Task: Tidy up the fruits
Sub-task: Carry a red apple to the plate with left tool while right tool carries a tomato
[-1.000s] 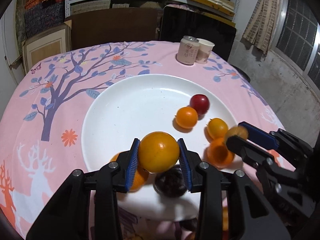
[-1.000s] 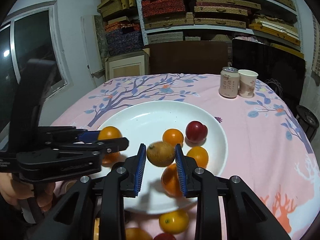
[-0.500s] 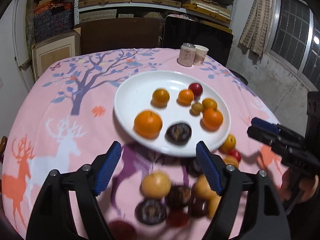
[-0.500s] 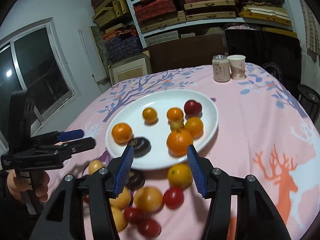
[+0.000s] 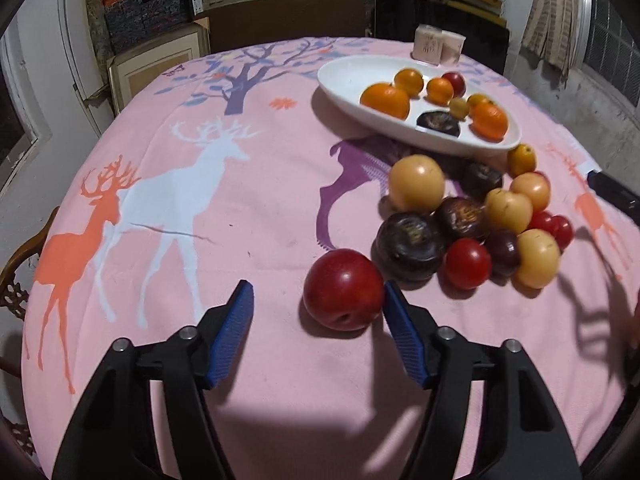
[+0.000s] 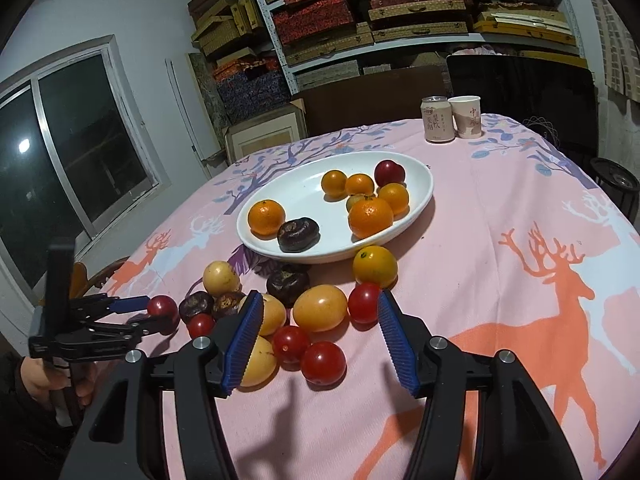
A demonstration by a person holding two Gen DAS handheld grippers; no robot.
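A white plate (image 5: 348,76) (image 6: 420,168) holds several oranges, a red plum and a dark fruit. A pile of loose yellow, dark and red fruits (image 5: 472,216) (image 6: 320,308) lies on the pink cloth in front of it. My left gripper (image 5: 318,308) is open around a red plum (image 5: 343,295), whose right side touches the right finger; it also shows in the right wrist view (image 6: 144,314) with the plum (image 6: 163,307). My right gripper (image 6: 320,328) is open, low over yellow fruit and cherry tomatoes (image 6: 323,362).
A drink can (image 6: 437,119) and a paper cup (image 6: 466,117) stand at the table's far edge. Shelves with boxes and a dark chair are behind. A wooden chair back (image 5: 22,256) is at the table's left edge.
Both grippers have let go of the orange and the brown fruit in the plate, opened, and pulled back and down to the loose fruit pile. The left one now brackets a red plum.
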